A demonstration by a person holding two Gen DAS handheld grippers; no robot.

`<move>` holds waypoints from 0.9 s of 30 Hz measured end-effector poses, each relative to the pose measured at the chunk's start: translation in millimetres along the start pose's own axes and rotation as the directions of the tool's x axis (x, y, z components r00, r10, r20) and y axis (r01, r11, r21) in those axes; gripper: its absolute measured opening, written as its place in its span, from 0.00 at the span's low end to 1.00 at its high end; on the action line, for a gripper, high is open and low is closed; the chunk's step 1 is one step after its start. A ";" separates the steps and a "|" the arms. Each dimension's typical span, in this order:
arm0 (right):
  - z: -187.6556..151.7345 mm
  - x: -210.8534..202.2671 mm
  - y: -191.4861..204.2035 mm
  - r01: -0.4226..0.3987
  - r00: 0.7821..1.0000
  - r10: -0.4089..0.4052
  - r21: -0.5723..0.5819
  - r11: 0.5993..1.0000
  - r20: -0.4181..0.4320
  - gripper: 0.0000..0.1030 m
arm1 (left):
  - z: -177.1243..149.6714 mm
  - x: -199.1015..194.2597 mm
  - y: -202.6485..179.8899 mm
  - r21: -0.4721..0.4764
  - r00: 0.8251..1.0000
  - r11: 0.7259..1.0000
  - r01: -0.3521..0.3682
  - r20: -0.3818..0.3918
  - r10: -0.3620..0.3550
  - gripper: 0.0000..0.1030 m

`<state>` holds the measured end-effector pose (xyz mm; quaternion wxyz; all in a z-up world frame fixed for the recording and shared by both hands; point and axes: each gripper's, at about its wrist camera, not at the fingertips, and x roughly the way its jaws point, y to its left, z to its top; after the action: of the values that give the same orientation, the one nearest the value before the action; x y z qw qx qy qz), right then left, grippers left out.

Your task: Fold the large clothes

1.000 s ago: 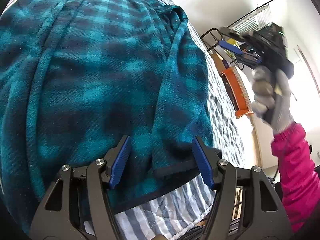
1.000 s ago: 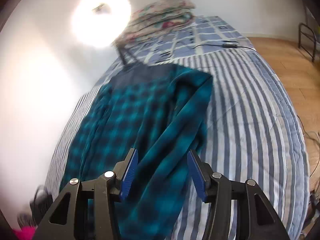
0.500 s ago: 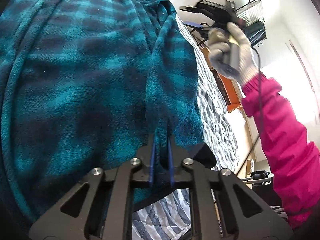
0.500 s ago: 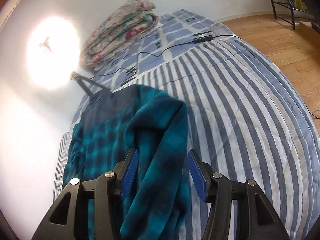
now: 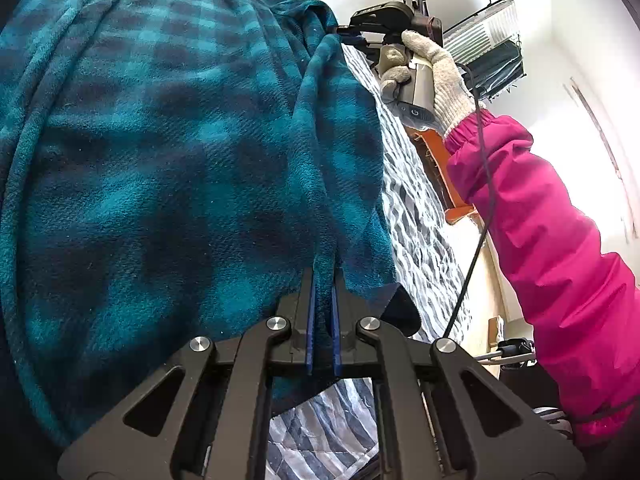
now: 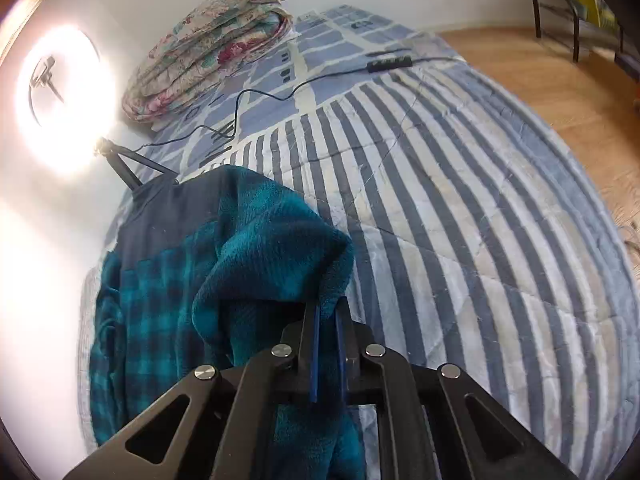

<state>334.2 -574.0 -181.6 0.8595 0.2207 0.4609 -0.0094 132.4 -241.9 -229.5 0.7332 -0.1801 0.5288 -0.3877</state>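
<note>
Both tongs are pinched tight on one long edge of the teal plaid garment, left gripper and right gripper well apart, the cloth ahead lying apparently half-folded lengthwise on the striped bed, further folds remaining.

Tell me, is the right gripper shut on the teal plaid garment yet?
Shut. The right gripper has its blue pads pressed on a bunched fold of the plaid garment, lifting that edge off the striped bedcover.
</note>
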 end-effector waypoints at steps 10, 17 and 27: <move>5.9 -61.1 84.8 0.101 0.991 -0.077 -0.243 0.965 0.108 0.02 | -9.1 -8.0 -14.6 0.055 1.000 0.998 0.020 0.011 -0.021 0.03; 3.1 -34.2 162.4 0.111 0.992 -0.077 -0.398 0.911 0.099 0.02 | -13.9 -13.0 -13.6 0.083 1.000 0.996 0.007 0.016 -0.008 0.03; -26.6 71.0 211.1 0.056 0.996 -0.084 -0.516 0.855 -0.031 0.02 | -13.0 -1.5 2.9 0.061 1.000 0.998 -0.013 0.001 0.013 0.02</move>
<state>400.4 -359.9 -172.6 0.8739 -0.0337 0.4768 0.0884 121.4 -237.0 -235.4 0.7410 -0.1544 0.5177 -0.3988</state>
